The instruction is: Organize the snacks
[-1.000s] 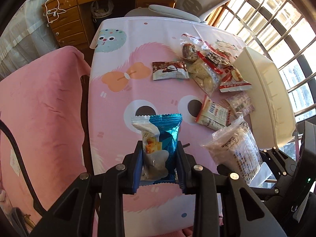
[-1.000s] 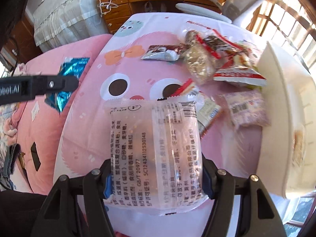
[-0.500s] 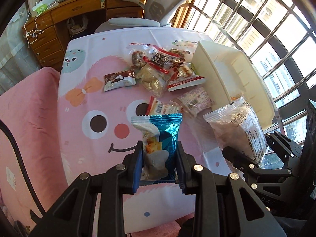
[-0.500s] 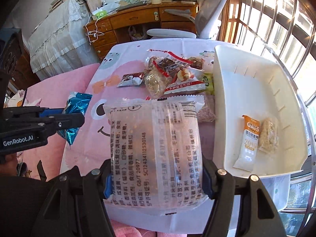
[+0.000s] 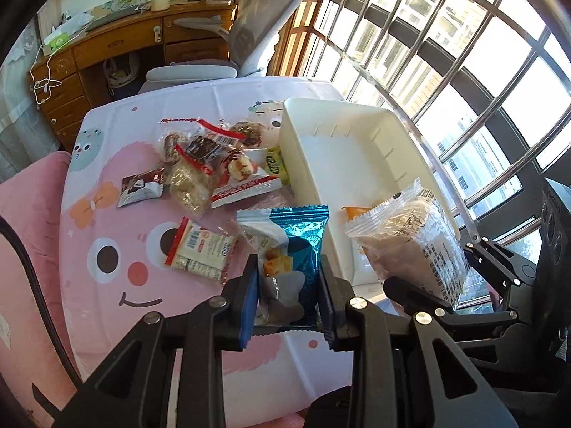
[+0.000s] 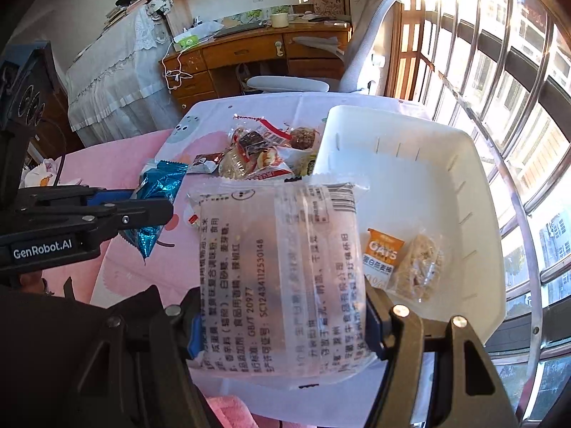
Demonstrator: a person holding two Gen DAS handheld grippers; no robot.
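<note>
Nearest in the left wrist view, the left gripper [image 5: 288, 294] is closed on the blue foil packet [image 5: 294, 249], its blue pads pinching the packet's lower half from both sides while the crimped top stands free above the jaws. The foil looks thin, light and slick; it crumples under the pads rather than resisting, so a hold low and across the filled middle, as here, seems safer than a pinch on the flat sealed edge, which could slide out.

In the right wrist view the right gripper [image 6: 282, 324] stands roughly half open because it is clamped across a wider thing, the clear printed packet [image 6: 282, 271], held by its two long sides near the bottom. That packet looks soft and puffy with a cake-like filling, light but easily squashed, so a gentle squeeze on the sides seems wiser than a hard one.

Both packets hang in the air above the near edge of the counter [image 5: 107, 303], which wears a pink cartoon cloth. The clear one is already partly over the white bin [image 6: 481, 214], where an orange oats sachet [image 6: 382, 253] and a clear-wrapped oat bar [image 6: 421, 267] lie on the floor of it.

Farther off, just left of the bin, a heap of loose snacks [image 5: 210, 164] waits on the counter: thin crackly wrappers, overlapping, best lifted one at a time by a bulging middle.
</note>
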